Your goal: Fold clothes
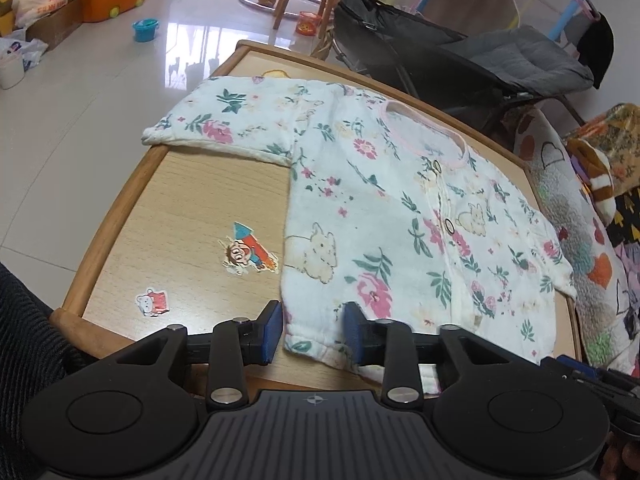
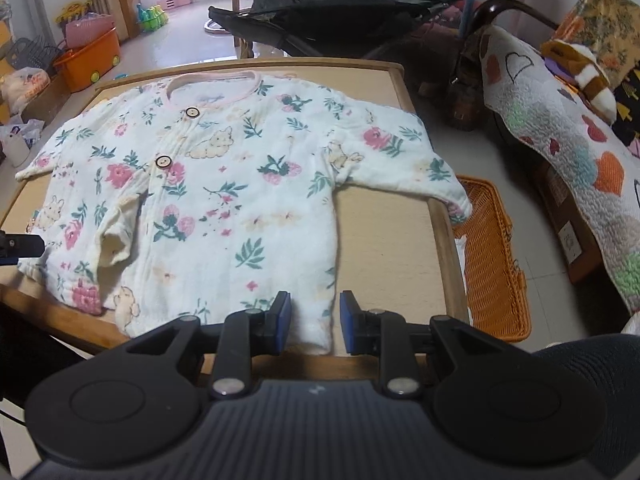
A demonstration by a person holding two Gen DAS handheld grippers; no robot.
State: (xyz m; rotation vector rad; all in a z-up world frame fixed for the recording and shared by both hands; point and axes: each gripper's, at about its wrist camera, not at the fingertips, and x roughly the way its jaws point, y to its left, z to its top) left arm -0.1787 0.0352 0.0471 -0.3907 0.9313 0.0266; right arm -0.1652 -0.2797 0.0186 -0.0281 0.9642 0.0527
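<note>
A white floral baby shirt (image 1: 400, 220) with pink neck trim and two buttons lies spread face up on a wooden table (image 1: 192, 200), sleeves out to both sides. My left gripper (image 1: 313, 320) straddles the shirt's near left hem corner. Its blue pads stand apart, with the cloth between them unpinched. In the right wrist view the same shirt (image 2: 240, 184) fills the table (image 2: 384, 240). My right gripper (image 2: 315, 312) stands open around the near right hem corner. The tip of the left gripper (image 2: 16, 246) shows at the left edge, by the shirt's other corner.
Cartoon stickers (image 1: 248, 254) mark the bare tabletop left of the shirt. An orange wicker basket (image 2: 492, 256) stands on the floor to the table's right, beside a quilted heart blanket (image 2: 560, 140). A dark stroller (image 1: 460, 52) stands behind the table's far edge.
</note>
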